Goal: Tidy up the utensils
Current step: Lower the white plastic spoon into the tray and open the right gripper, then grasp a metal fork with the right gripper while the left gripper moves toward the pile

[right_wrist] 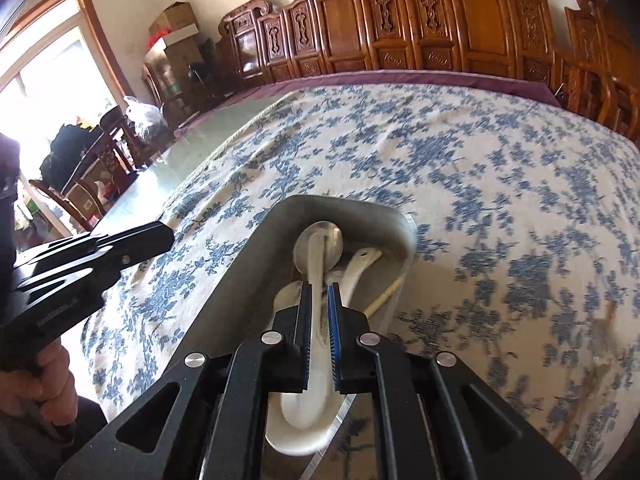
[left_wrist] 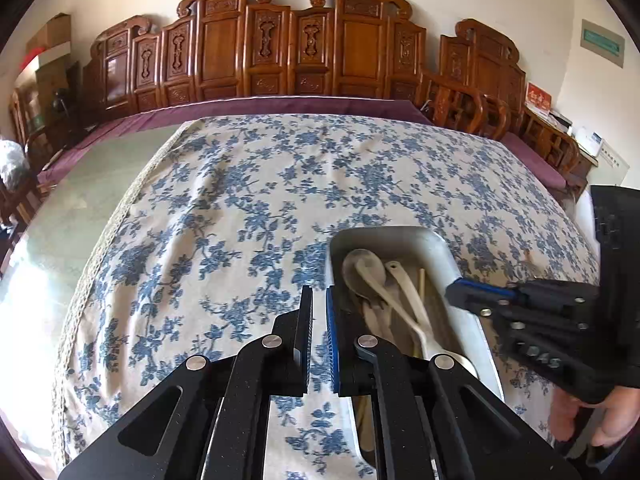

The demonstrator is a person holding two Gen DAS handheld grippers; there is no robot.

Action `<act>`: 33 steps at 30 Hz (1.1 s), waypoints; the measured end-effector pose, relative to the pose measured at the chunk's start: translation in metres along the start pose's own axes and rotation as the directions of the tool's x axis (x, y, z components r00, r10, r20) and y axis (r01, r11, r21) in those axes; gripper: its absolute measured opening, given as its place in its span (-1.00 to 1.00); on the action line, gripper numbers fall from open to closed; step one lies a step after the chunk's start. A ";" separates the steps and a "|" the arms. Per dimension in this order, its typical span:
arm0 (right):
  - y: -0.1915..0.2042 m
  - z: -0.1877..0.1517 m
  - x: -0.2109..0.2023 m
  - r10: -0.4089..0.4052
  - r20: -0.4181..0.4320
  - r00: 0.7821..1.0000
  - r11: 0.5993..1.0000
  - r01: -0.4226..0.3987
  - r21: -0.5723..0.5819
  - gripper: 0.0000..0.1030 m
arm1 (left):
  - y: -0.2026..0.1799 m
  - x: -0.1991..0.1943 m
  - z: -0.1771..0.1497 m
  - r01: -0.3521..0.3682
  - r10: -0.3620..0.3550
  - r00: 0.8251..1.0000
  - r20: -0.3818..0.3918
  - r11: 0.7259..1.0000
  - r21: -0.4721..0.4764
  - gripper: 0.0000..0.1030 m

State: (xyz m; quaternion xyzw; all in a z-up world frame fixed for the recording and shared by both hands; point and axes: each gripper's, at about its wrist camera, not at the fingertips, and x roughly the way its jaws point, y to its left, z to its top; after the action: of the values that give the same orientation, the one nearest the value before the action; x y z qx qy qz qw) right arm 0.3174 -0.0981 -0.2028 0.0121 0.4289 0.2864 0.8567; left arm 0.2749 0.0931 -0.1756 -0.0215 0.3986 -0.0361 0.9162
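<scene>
I see the grey tray on the floral worktop holding white spoons and chopsticks. My right tool hovers above, slightly parted, gripping nothing; my left tool likewise, beside the tray.

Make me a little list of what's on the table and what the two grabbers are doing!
Table cover: blue-flowered cloth
Container: grey tray on the cloth
Inside tray: white spoons, a metal spoon, chopsticks
Left gripper: over the cloth beside the tray, nothing between its fingers
Right gripper: over the tray, a white spoon handle between its fingers; grip unclear
</scene>
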 end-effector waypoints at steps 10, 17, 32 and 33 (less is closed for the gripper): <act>-0.043 -0.025 -0.069 -0.130 0.058 0.990 0.990 0.133 -0.046 -0.80 | -0.038 0.002 -0.003 0.049 -0.049 0.999 -0.007 0.997 0.052 -0.89; -0.090 -0.049 -0.091 -0.232 0.052 0.971 0.971 0.234 -0.036 -0.80 | -0.057 0.003 -0.007 0.071 -0.070 0.997 -0.013 0.994 0.081 -0.89; -0.152 -0.090 -0.065 -0.308 -0.049 0.950 0.949 0.310 0.051 -0.62 | -0.090 0.005 -0.017 0.093 -0.091 0.996 -0.016 0.985 0.142 -0.25; -0.152 -0.091 -0.063 -0.312 -0.057 0.948 0.948 0.315 0.049 -0.62 | -0.093 0.004 -0.018 0.095 -0.094 0.995 -0.016 0.985 0.145 -0.25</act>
State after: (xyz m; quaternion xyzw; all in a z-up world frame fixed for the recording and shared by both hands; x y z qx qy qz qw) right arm 0.2934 -0.2769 -0.2553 -0.0384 0.4541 0.1345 0.8799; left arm 0.2601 0.0001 -0.1846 0.0269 0.3973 -0.1088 0.9108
